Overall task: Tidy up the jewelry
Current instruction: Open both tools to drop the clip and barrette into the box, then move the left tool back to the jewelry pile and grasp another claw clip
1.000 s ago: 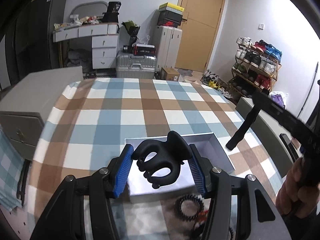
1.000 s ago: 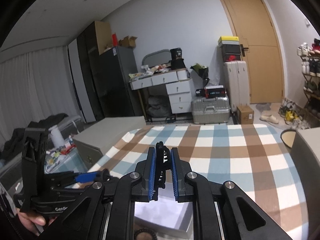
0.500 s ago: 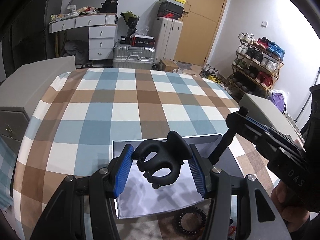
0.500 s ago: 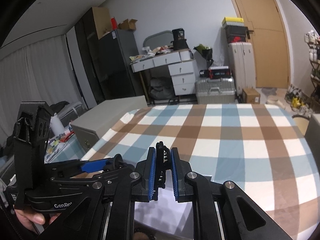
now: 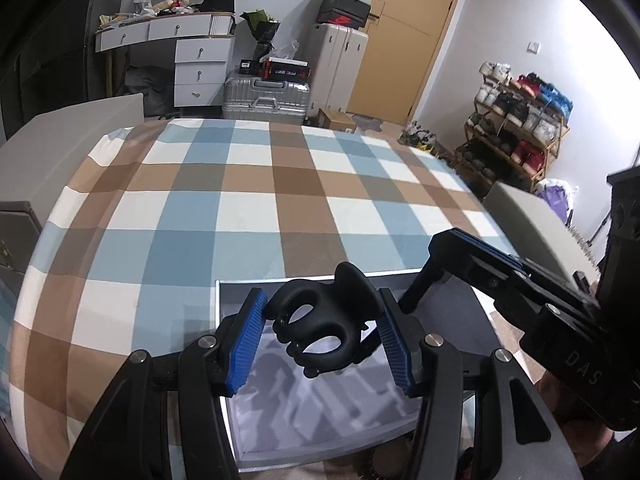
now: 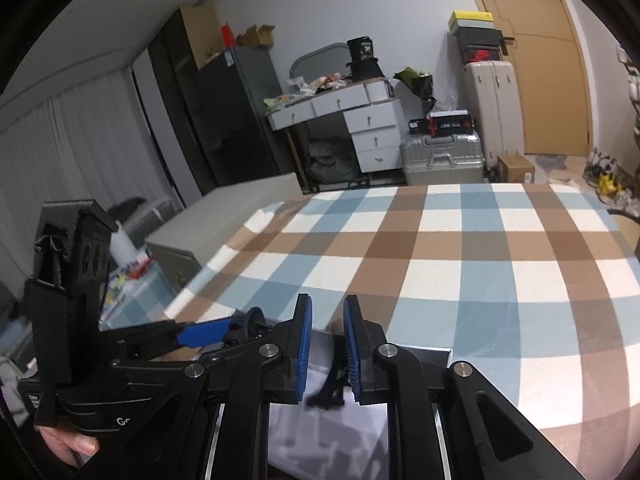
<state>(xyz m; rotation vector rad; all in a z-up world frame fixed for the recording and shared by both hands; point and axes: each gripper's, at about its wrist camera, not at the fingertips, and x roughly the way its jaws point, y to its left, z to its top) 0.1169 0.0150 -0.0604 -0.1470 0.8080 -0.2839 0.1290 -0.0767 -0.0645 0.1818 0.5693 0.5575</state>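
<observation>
My left gripper is shut on a black claw hair clip and holds it over the shallow grey box on the checked cloth. My right gripper hangs over the same box, and its jaws are opening. A thin black hair accessory, blurred, hangs low in the gap between the blue pads, which no longer clamp it. The left wrist view shows the right gripper coming in from the right above the box's far corner. In the right wrist view the left gripper is at the lower left.
The checked cloth spreads far beyond the box. A grey cabinet stands off the left side, another grey block off the right. Suitcases, drawers and a shoe rack line the walls. A hand grips the left tool.
Both grippers have come down closer over the grey box. The right jaws have parted and the thin black piece has slipped lower between them. The claw clip stays clamped in the left.
</observation>
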